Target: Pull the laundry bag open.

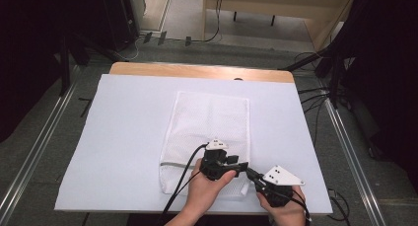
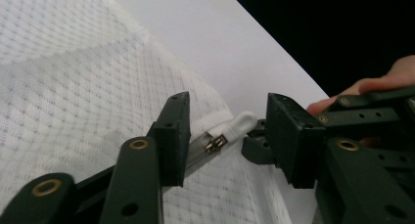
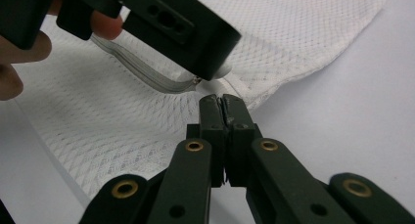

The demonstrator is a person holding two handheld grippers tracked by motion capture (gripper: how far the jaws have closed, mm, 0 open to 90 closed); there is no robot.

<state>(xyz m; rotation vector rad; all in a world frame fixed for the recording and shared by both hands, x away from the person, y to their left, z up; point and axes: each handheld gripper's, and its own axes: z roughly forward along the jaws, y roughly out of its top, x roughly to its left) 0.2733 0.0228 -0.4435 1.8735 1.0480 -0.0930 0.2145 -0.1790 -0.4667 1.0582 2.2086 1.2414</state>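
Left gripper point(image 2: 227, 136) slack, jaws standing apart on either side of the white zipper pull point(image 2: 241, 123) without pressing it; brass-coloured slider point(image 2: 216, 143) lying just beside the nearer jaw. Held low over the near end of the white mesh bag point(image 1: 209, 117), with the left hand point(image 1: 207, 186) wrapped round its body.

Right gripper point(image 3: 223, 104) clenched tight, tips meeting right at the bag's near corner, just under the other tool. Cannot tell whether a fold of mesh is pinched there or the tips merely rest against the hem. Right hand point(image 1: 283, 206) low at the near edge.

Bag lying flat and lengthwise in the middle of the white board point(image 1: 128, 137), which covers most of the wooden table point(image 1: 197, 70). Grey zipper point(image 3: 142, 70) running across the bag's near end, from its left edge to the slider by the right-hand corner.

Progress, as a judgement: slider parked at the end of its run, zipper band looking joined along the stretch that shows, pull free between parted jaws. Either the end of a closing pull or the lead-up to an opening one; hard to say which. Bag flat, seemingly with nothing in it.

No brand, label or lettering readable on bag, board or tools.
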